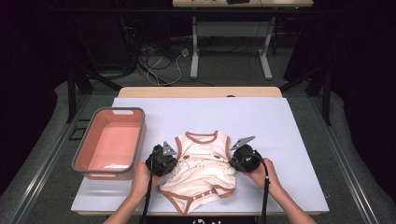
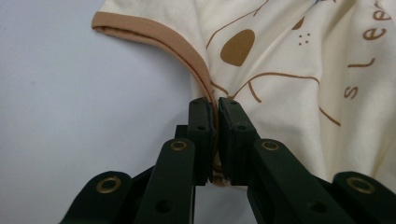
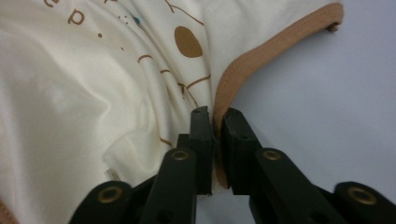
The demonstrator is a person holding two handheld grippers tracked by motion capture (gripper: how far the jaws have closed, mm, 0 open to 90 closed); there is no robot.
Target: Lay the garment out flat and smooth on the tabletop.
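the baby bodysuit lies mid-table, right of the pink bin. left gripper and right gripper each clamp an armhole trim. light, limp fabric; hemmed edges likely grip best.

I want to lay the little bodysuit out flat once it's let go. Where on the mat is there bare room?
The mat is bare beyond the bodysuit, up to the far edge, and right of the right claw. It is crowded where the left claw sits between bodysuit and pink bin.
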